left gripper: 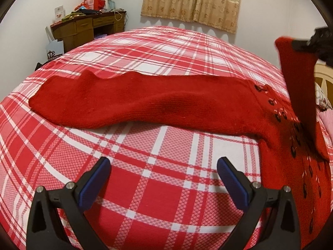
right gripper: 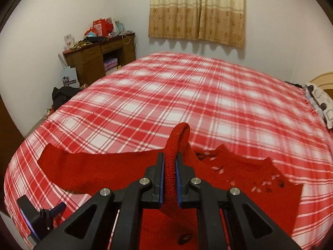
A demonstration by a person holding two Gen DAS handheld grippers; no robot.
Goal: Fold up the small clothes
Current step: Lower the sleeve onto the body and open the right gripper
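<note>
Your right gripper [right gripper: 169, 167] is clenched on a sleeve cuff of the red sweater [left gripper: 145, 100], lifted so it can fold across the body. Rest lies flat on the plaid bed [left gripper: 158, 187]. Left gripper [left gripper: 163, 173] hangs w/ jaws released, empty, near the other sleeve.

A red sweater [left gripper: 145, 100] lies spread on the plaid-sheeted bed [left gripper: 158, 187].
</note>
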